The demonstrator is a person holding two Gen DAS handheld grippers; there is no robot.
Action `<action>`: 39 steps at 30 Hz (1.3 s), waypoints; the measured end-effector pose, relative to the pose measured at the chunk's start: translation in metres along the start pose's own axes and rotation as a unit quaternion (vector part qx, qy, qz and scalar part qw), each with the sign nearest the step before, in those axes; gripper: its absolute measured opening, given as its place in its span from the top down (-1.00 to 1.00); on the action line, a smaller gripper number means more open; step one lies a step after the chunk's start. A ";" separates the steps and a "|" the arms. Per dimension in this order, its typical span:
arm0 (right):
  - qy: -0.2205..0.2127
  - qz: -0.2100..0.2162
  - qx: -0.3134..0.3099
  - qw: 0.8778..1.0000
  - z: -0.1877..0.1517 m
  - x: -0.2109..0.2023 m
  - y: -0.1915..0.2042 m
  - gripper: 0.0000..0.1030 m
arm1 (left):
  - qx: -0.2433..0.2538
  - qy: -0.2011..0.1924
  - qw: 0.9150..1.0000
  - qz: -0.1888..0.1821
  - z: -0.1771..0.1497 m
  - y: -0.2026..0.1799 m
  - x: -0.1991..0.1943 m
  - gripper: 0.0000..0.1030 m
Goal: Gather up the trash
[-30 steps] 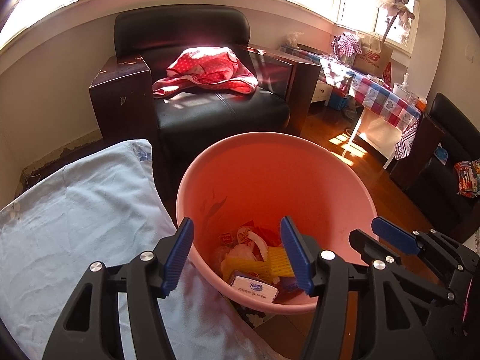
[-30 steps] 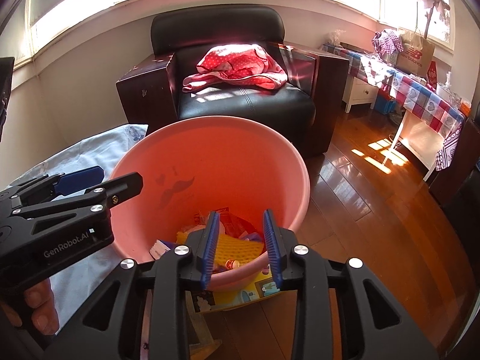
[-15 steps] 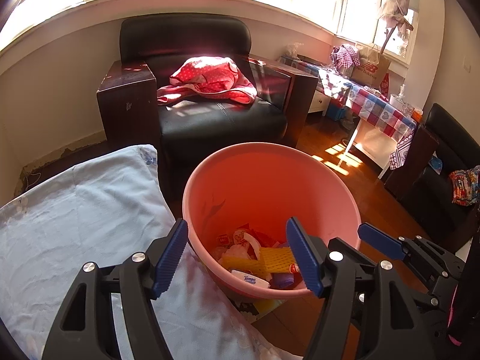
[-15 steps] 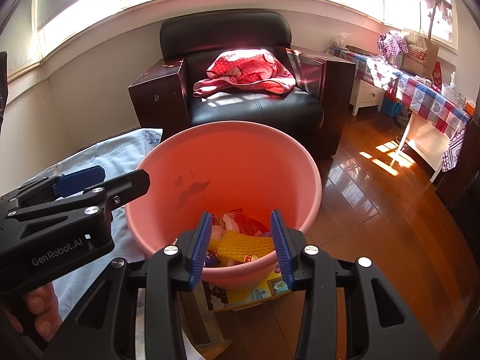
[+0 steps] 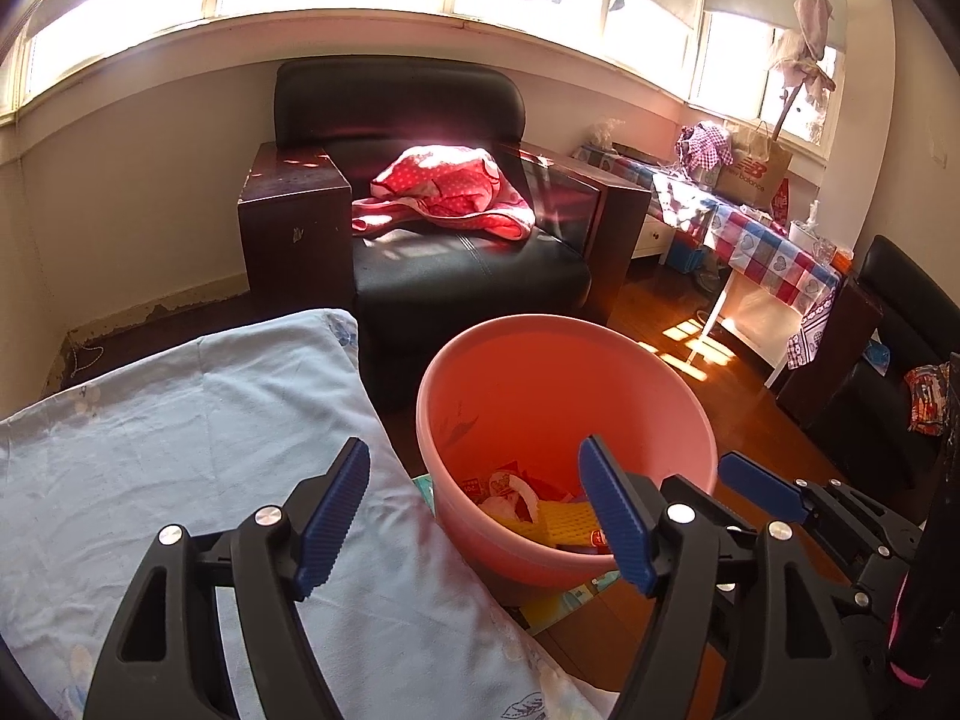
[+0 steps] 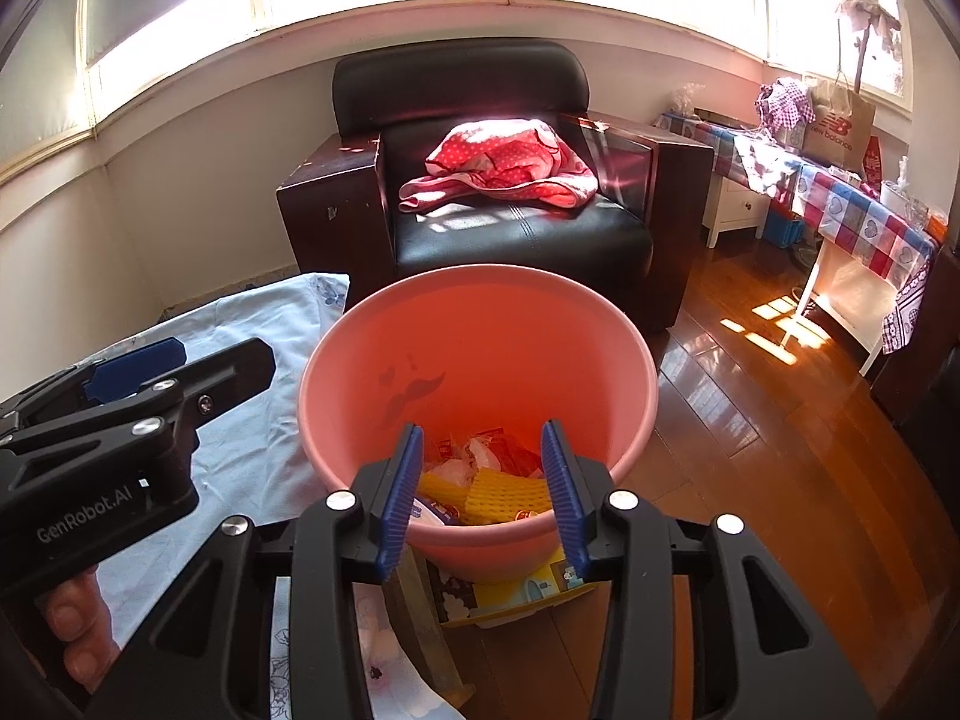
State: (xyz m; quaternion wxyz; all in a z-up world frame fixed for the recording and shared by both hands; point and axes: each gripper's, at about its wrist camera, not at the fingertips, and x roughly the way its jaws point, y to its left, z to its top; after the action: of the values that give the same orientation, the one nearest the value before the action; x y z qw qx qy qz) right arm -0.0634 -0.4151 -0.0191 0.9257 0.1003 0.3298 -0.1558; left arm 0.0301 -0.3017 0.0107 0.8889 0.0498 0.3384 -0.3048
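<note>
Left gripper [image 5: 474, 516] spreads its empty jaws above the pink bin [image 5: 672, 396]; right gripper [image 6: 483, 495] hangs part-open, grasping nothing; trash [image 6: 510, 495] lies inside the bin; a careless swing could tip it onto the floor [image 6: 750, 432].

"GenRobot.AI" marks the left tongs [image 6: 129, 375]; "new balance" the paper bag [image 6: 837, 117].

Bucket [image 6: 480, 324] is being kept on floor [image 6: 750, 450], wrappers [image 6: 498, 480] inside; bed [image 5: 180, 420] left, armchair [image 6: 480, 210] behind, table [image 6: 852, 222] right.
</note>
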 end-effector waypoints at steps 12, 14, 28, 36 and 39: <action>-0.006 -0.001 -0.013 1.000 -0.004 -0.014 0.016 -0.02 | -0.009 -0.012 1.000 0.001 -0.007 0.008 -0.023 -0.41; -0.008 -0.003 -0.016 1.000 -0.004 -0.015 0.019 -0.02 | -0.009 -0.013 1.000 0.000 -0.010 0.010 -0.026 -0.41; -0.008 -0.008 -0.017 1.000 -0.006 -0.019 0.043 -0.02 | -0.020 -0.020 0.999 0.026 -0.027 0.033 -0.044 -0.41; 0.000 -0.025 -0.016 1.000 -0.009 -0.016 0.054 -0.02 | -0.029 -0.018 0.999 0.034 -0.033 0.044 -0.050 -0.41; 0.002 -0.032 -0.014 0.999 -0.010 -0.014 0.057 -0.02 | -0.031 -0.017 0.999 0.038 -0.036 0.047 -0.050 -0.40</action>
State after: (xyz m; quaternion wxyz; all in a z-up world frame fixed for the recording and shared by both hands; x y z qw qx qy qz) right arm -0.0593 -0.3565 -0.0128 0.9208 0.0774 0.3369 -0.1806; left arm 0.0075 -0.2274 0.0093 0.9066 0.0296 0.3306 -0.2607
